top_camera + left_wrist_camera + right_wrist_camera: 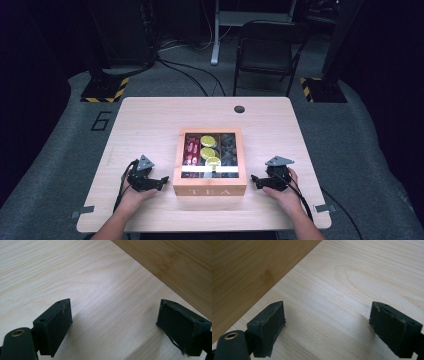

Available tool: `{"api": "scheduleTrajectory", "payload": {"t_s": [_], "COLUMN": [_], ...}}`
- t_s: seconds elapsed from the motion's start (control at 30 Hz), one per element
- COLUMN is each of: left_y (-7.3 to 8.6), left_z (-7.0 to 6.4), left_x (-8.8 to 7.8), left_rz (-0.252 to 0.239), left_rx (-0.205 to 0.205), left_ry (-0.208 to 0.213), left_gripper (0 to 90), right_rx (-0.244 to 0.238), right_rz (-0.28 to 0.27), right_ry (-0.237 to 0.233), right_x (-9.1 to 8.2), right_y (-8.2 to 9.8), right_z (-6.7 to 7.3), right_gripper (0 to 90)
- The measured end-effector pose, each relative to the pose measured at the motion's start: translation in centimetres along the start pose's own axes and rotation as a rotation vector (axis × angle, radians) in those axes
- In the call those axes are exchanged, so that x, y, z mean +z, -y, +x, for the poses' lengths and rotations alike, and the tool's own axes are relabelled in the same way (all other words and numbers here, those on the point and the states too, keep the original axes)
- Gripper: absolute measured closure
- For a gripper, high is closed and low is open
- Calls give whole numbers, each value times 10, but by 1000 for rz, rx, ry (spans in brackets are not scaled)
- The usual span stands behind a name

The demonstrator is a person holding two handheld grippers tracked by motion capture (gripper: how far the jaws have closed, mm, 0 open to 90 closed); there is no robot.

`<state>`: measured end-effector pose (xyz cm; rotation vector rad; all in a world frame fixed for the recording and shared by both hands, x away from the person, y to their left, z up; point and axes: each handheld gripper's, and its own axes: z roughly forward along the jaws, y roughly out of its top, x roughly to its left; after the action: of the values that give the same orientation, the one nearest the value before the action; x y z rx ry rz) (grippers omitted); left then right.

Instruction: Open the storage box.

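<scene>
A wooden tea box (210, 162) stands near the middle of a pale wood table (145, 120), toward its near edge, with the word TEA across its front wall. Through its clear lid, red packets (190, 150) fill the left compartment, yellow-green packets (208, 150) the middle one, and dark items the right (too small to identify). A person's hands rest on the table at either side of the box. The left tongs (161, 182) lie just left of the box, jaws spread wide with nothing between them; in the left gripper view (113, 323) bare tabletop shows between the jaws and the box's wall (172, 267) rises beyond. The right tongs (256, 181) sit just right of the box, equally spread and empty (327, 323). A dark folding chair (267, 52) stands on the floor beyond the table's far edge.
</scene>
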<state>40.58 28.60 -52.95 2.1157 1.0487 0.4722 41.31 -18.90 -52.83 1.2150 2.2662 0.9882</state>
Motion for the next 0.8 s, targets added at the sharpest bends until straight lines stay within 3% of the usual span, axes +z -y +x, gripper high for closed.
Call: {"api": "scheduleTrajectory", "payload": {"t_s": [0.1,0.8], "left_y": [0,-1], "left_z": [0,1], "left_x": [0,0], "left_rz": [0,-4], "left_rx": [-1,-14], "left_ry": [-1,-14], "left_gripper": [126,161], "right_rx": [19,29], "right_rz": [4,2], "right_ry": [6,28], "right_x": [1,0], "right_y": [0,0], "right_z": [2,5], "right_gripper": [103,114]}}
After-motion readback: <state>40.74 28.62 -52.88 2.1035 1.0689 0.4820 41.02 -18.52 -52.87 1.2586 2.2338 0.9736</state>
